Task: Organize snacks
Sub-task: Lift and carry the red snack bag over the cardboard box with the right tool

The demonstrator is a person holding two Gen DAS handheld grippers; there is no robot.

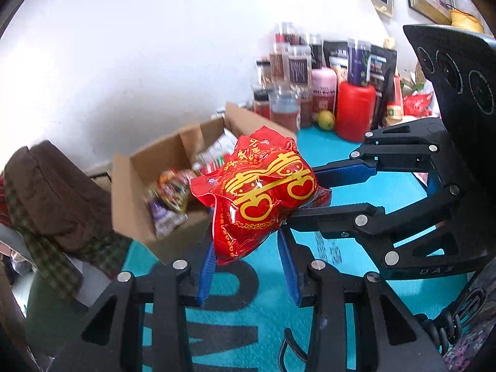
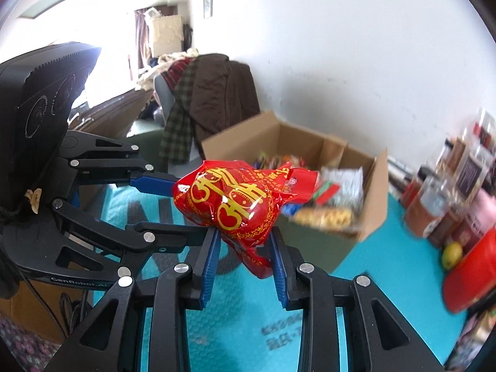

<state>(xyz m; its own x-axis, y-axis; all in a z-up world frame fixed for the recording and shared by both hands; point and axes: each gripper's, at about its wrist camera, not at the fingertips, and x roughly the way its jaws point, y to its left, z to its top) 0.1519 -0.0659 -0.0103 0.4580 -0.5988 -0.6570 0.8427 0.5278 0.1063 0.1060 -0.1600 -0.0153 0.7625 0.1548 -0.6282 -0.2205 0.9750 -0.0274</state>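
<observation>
A shiny red snack bag [image 1: 260,192] with yellow characters hangs in the air above the teal mat [image 1: 387,192], held from two sides. In the left wrist view my left gripper [image 1: 246,238] is shut on the bag's lower end, and my right gripper [image 1: 310,192] reaches in from the right, shut on its side. Seen from the right wrist, the bag [image 2: 238,204] sits between the right gripper [image 2: 245,238] and the left gripper [image 2: 189,210] entering from the left. Behind the bag stands an open cardboard box [image 1: 136,186] [image 2: 369,186] holding several snack packets.
Jars, pouches and bottles [image 1: 291,71] crowd the mat's far right corner, with a red canister [image 1: 355,108] and a lemon [image 1: 325,120] in front. A chair draped with a brown jacket [image 2: 217,93] and a checked scarf stands left of the box. A white wall lies behind.
</observation>
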